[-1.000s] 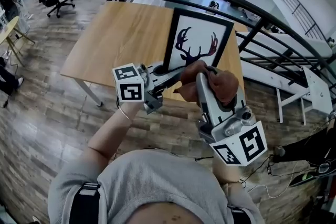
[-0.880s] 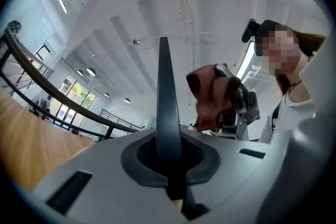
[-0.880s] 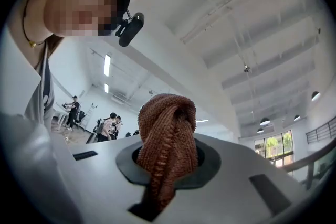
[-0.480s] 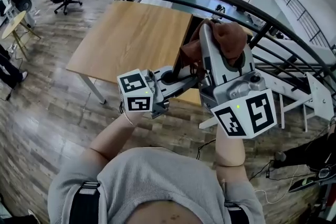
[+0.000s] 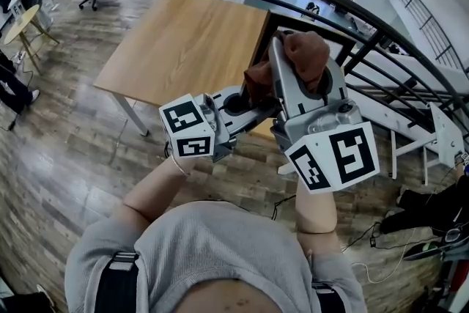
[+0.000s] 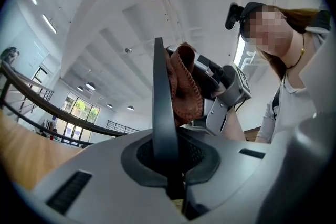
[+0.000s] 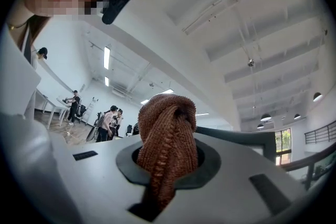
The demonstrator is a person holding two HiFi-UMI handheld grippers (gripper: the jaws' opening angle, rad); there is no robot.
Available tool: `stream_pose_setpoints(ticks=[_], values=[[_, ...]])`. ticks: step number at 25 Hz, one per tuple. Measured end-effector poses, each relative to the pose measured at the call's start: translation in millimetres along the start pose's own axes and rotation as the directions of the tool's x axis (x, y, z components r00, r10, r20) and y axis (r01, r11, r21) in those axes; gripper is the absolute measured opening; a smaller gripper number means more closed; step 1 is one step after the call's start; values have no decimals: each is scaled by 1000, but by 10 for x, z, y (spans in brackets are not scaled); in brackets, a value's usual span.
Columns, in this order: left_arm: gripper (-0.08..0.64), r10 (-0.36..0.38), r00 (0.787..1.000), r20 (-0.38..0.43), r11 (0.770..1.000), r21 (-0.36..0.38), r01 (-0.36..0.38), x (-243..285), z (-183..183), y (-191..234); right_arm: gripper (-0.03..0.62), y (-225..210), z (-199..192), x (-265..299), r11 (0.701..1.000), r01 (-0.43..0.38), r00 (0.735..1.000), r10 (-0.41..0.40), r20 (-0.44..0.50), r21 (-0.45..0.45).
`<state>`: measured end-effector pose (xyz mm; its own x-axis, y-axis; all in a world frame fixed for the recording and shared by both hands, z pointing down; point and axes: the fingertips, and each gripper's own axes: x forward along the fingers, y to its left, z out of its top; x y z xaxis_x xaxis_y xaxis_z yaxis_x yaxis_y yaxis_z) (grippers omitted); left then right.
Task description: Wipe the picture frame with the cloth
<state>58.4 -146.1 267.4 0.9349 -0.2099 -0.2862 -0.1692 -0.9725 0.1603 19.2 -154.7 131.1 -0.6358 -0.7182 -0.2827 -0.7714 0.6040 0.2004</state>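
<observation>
right gripper view: bunched brown cloth [image 7: 167, 134], coarse ribbed knit, rounded top

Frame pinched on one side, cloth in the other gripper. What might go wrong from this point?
1. The left gripper clamps the picture frame by one thin edge only, so wiping pressure might twist it loose.
2. The cloth sits bunched in the right gripper, so the hard jaws, not the fabric, may rub the frame.
</observation>
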Motion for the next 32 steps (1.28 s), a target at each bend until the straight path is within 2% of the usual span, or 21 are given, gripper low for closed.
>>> stream_pose_setpoints(ticks=[13, 19, 25, 32], values=[[20, 11, 1000, 18, 998, -58, -10, -4, 61, 13, 57, 163, -345, -113, 998, -38, 992, 42, -116, 40], [20, 43, 999, 21, 998, -41, -43, -24, 121, 105, 57, 281, -524, -172, 996, -55, 983, 66, -173, 66], [20, 80, 993, 88, 991, -118, -69, -48, 229, 300, 57, 314, -759, -306, 987, -67, 972, 98, -215, 148], [20, 83, 991, 107, 989, -128, -69, -34, 244, 271, 57, 403, -858, -513, 981, -73, 965, 114, -235, 180]])
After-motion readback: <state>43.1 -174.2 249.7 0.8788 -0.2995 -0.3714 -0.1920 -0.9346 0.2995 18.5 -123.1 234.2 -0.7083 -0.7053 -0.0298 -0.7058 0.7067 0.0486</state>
